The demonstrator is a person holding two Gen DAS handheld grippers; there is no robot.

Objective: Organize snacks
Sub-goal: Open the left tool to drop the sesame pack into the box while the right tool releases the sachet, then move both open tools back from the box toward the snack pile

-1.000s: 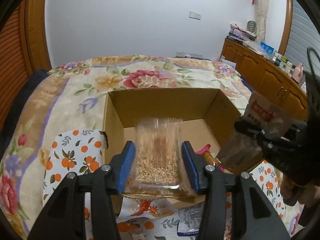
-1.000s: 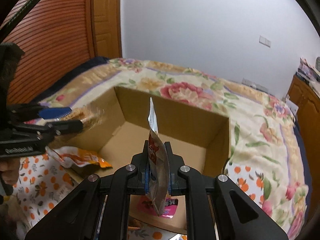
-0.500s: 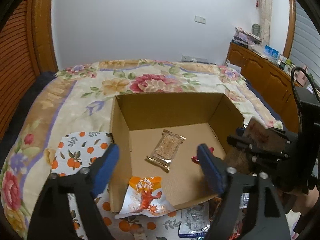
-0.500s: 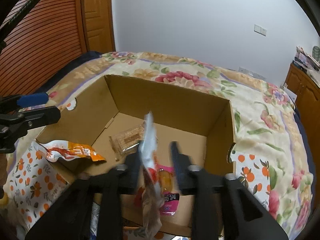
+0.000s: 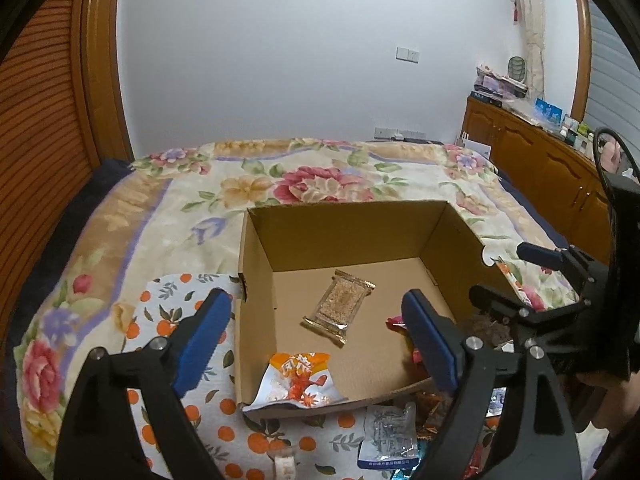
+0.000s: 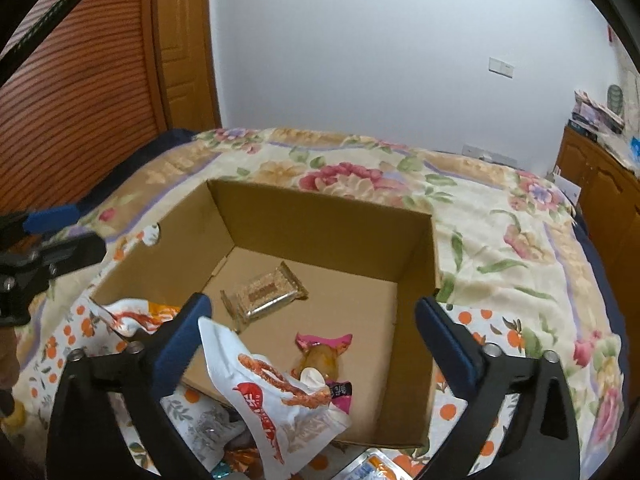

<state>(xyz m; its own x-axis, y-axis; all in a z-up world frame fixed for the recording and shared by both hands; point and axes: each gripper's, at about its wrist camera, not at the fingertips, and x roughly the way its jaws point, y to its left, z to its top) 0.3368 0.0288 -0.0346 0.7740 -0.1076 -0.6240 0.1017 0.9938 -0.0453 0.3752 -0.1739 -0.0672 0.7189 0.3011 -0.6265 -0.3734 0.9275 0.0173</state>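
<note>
An open cardboard box (image 5: 256,264) (image 6: 416,248) sits on a floral bedspread. Inside lie a clear-wrapped grain bar (image 5: 340,306) (image 6: 264,290) and a pink-wrapped snack (image 6: 322,356). An orange and white packet (image 5: 298,378) hangs over the box's near edge. My left gripper (image 5: 316,344) is open and empty above the box's near left corner. My right gripper (image 6: 312,344) is open; a white packet with red print (image 6: 276,404) lies loose over the box's near edge between its fingers.
Several loose snack packets (image 5: 390,436) lie on the orange-print cloth (image 5: 176,320) in front of the box. A wooden cabinet (image 5: 552,184) stands along the right wall, slatted wooden doors (image 6: 80,92) on the left.
My left gripper opened and the grain bar dropped into the box. My right gripper opened and let go of the white packet, which fell onto the box's near edge. Both grippers pulled back.
</note>
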